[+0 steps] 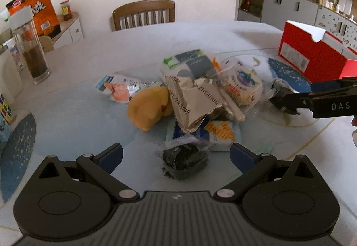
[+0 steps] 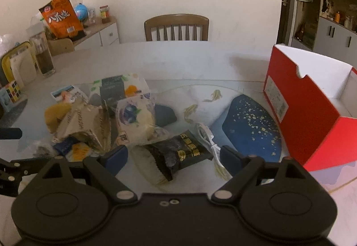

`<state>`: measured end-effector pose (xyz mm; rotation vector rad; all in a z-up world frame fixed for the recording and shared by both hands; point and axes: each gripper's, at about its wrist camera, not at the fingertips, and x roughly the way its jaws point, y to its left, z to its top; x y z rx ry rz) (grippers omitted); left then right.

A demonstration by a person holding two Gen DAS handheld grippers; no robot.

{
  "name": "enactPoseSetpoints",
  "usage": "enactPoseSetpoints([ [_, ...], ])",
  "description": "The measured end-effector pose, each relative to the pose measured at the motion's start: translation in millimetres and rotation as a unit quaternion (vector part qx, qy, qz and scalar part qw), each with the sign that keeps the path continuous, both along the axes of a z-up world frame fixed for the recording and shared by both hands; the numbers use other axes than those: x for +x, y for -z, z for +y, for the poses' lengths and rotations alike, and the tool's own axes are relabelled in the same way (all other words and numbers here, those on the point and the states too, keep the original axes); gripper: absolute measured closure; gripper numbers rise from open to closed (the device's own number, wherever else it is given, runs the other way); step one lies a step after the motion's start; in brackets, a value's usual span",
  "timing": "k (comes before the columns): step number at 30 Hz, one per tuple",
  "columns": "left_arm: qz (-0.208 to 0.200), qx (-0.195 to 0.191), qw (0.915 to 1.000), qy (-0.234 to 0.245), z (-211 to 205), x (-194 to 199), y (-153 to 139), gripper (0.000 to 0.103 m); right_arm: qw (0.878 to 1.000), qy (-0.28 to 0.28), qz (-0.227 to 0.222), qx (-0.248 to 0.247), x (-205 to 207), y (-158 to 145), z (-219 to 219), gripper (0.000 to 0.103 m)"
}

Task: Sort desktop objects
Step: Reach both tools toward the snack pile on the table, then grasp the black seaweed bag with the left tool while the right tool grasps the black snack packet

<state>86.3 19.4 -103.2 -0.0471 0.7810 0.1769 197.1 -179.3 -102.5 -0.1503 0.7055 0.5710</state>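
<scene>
From the left wrist, the left gripper (image 1: 176, 153) hung with jaws spread around a dark wrapped snack (image 1: 185, 162) at the near edge of the pile on the worktop (image 1: 156, 38).

From the right wrist, the right gripper (image 2: 173, 154) straddled a black packet (image 2: 178, 152), jaws likewise spread; the red box (image 2: 312, 116) stood open nearby. Both pickups looked imminent, each needing closure before a lift.

wooden chair (image 1: 144, 14); grey cabinets (image 1: 290, 4); glass jar (image 1: 31, 49)
</scene>
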Motion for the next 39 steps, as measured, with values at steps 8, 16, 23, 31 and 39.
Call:
enactPoseSetpoints([
  [8, -0.002, 0.005, 1.0000, -0.007, -4, 3, 7, 0.001, 1.000, -0.005, 0.004, -0.010, 13, 13, 6, 0.014],
  [16, 0.007, 0.005, 1.0000, -0.004, -9, 7, 11, 0.014, 1.000, -0.013, 0.006, -0.010, 20, 16, 9, 0.015],
  [23, 0.015, 0.004, 0.9999, -0.005, -10, 10, 12, 0.031, 1.000, -0.018, 0.011, -0.012, 25, 20, 10, 0.017],
  [31, 0.019, -0.006, 0.9998, -0.010, -8, 10, 13, 0.047, 1.000, -0.021, 0.018, -0.015, 27, 20, 12, 0.030],
  [39, 0.016, -0.011, 0.9998, -0.007, -10, 9, 10, 0.057, 0.999, -0.020, 0.015, -0.024, 26, 18, 12, 0.041],
])
